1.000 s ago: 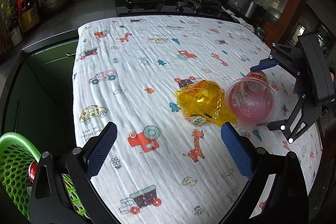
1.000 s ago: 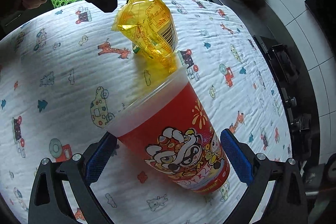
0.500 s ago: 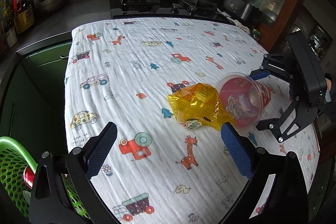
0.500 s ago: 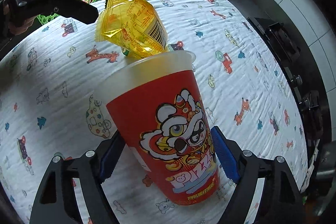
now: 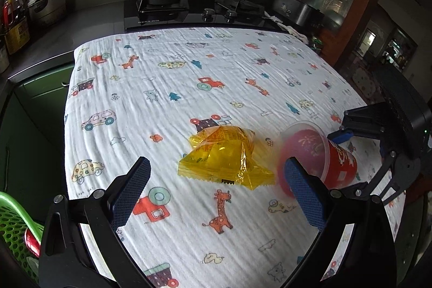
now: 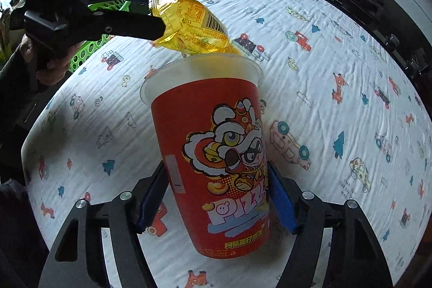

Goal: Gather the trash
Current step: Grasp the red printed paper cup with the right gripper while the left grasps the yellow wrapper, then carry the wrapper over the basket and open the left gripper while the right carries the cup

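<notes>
Cup [image 6: 216, 158], red with a lion-dance print, is seen at centre frame in the right wrist view, between the blue pads of the right tongs [image 6: 216, 196], which are closing on its lower body; both pads appear to touch its wall. Its long axis runs from base at bottom centre to rim toward upper centre, tilted off the cloth-covered surface [image 6: 337, 77]. Yellow wrapper [image 5: 226, 161] lies just beyond the rim, at centre frame in the left wrist view. Left tongs [image 5: 216, 190] are held wide apart and empty, the wrapper directly ahead of them. Green basket [image 5: 10, 223] sits at lower left. Judgement: the left tongs are nearer the wrapper.
</notes>
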